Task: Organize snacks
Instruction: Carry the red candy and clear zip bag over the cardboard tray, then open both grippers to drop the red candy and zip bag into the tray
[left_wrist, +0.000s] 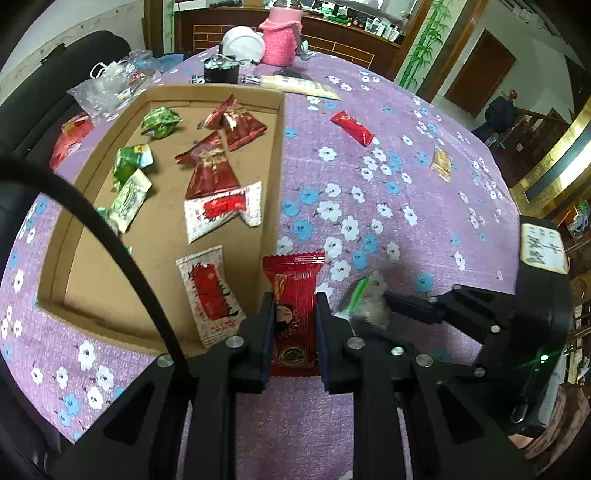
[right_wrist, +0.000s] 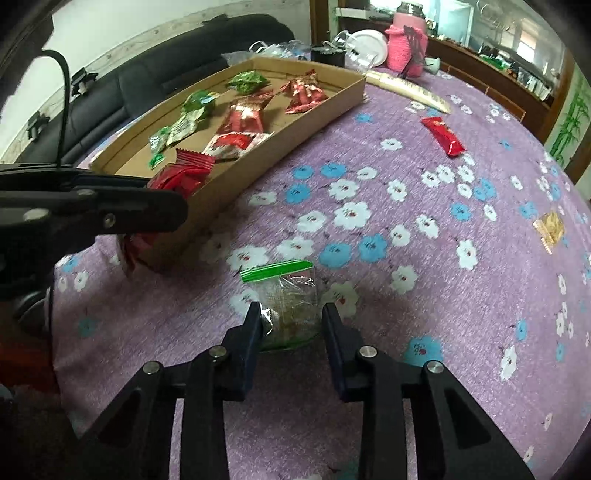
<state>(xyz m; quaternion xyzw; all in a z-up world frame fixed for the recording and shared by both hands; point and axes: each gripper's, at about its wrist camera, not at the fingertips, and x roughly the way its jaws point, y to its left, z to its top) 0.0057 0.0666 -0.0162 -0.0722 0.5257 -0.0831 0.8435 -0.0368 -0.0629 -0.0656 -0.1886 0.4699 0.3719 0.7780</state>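
Note:
My left gripper (left_wrist: 294, 314) is shut on a red snack packet (left_wrist: 294, 295), held just right of the cardboard tray's (left_wrist: 275, 177) near right wall. The tray holds several green, red and white-red snack packets. My right gripper (right_wrist: 291, 325) stands around a clear packet with a green strip (right_wrist: 288, 295) on the purple cloth; its jaws are apart at the packet's sides and do not visibly press it. In the right wrist view the left gripper's arm (right_wrist: 92, 206) and its red packet (right_wrist: 184, 173) show at the tray's (right_wrist: 295, 136) near end.
A red bar packet (left_wrist: 351, 127) (right_wrist: 443, 136) and a gold packet (left_wrist: 442, 164) (right_wrist: 549, 229) lie loose on the flowered cloth. At the far edge stand a pink knitted holder (left_wrist: 280, 37), a white plate (left_wrist: 243, 42) and a long cream packet (left_wrist: 299, 86). A black sofa (right_wrist: 147, 74) is behind.

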